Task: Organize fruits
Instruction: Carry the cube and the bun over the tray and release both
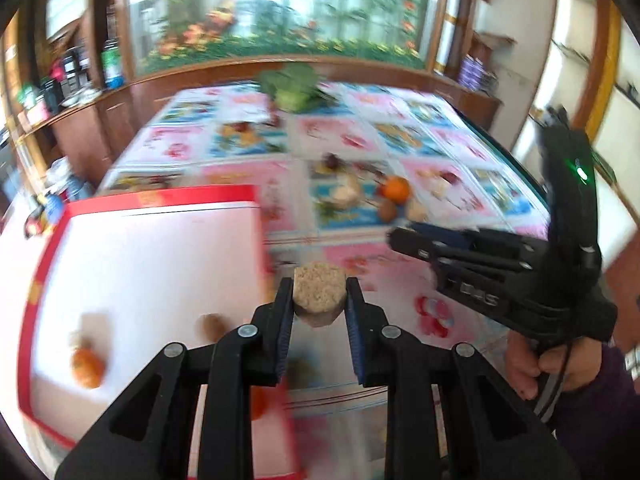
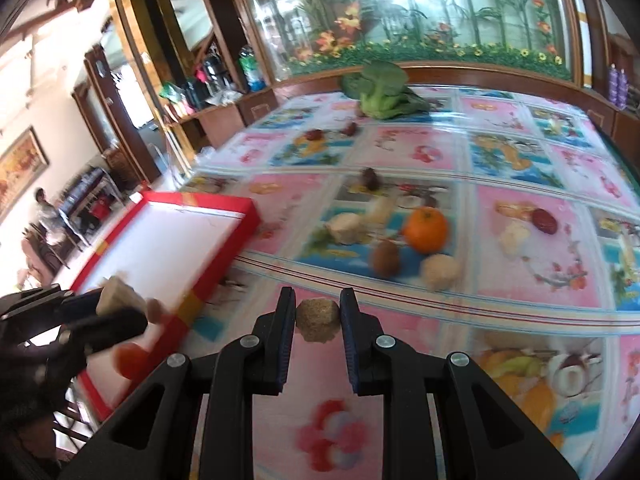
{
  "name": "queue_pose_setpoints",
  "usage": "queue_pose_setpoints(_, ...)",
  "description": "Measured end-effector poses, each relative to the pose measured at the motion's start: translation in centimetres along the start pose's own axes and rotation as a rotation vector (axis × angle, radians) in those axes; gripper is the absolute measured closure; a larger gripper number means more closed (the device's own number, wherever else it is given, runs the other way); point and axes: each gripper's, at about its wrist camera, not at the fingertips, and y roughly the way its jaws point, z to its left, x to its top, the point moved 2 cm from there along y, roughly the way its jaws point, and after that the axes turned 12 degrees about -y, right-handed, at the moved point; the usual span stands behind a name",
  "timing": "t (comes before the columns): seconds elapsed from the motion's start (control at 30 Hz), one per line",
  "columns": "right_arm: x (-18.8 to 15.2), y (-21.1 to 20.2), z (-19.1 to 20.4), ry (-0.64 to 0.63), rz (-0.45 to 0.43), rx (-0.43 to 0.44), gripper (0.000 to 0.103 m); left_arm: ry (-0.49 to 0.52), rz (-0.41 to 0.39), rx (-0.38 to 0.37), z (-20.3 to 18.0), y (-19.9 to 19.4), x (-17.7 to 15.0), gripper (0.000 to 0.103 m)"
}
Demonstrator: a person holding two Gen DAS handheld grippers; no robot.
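My left gripper is shut on a tan grainy chunk, held just right of the red-rimmed white tray. The tray holds an orange and a kiwi. My right gripper is shut on a similar tan chunk above the pink tablecloth. On the table lie an orange, a kiwi and pale chunks. The left gripper shows in the right wrist view, the right gripper in the left wrist view.
Broccoli lies at the table's far edge. Dark red dates are scattered on the patterned tablecloth. Wooden cabinets and a floral glass panel stand behind the table. A person sits far left.
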Motion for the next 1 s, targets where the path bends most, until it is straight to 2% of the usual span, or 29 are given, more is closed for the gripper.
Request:
queue_pose_setpoints(0.07,0.6,0.2,1.6,0.001,-0.020,0.037,0.082,-0.035,-0.031,0.050,2.4,-1.0,0.6,0.076)
queue_pose_setpoints(0.23,2.8,1.5,7.9,-0.087,-0.040,0.124,0.082,-0.137,-0.102,0.184,9.5,-3.1,1.5,0.076)
queue_pose_setpoints(0.33,4.0,3.1,11.8,-0.159,-0.018,0.157,0.082,-0.189,-0.119,0.223,12.9,-4.1,1.1,0.076)
queue_pose_setpoints(0.47,4.3,5.5,14.4,-0.194,0.043,0.186,0.082,-0.239,-0.109,0.270,16.6,-4.1,0.2,0.076)
queue_pose_setpoints(0.7,2.6,8.6,17.3,-0.246,0.165,0.200,0.082,-0.272,-0.068,0.295,19.4,-3.3,-1.7,0.076)
queue_pose_setpoints(0.87,2.4,9.0,18.0,-0.273,0.216,0.195,0.077,-0.274,-0.049,0.334,20.0,-3.0,-2.3,0.075)
queue_pose_setpoints(0.9,2.4,8.9,18.0,-0.272,0.220,0.202,0.075,-0.272,-0.041,0.348,20.0,-2.8,-2.4,0.074)
queue_pose_setpoints(1.0,2.6,8.0,17.6,-0.266,0.190,0.216,0.073,-0.279,-0.050,0.367,19.8,-3.0,-2.4,0.047)
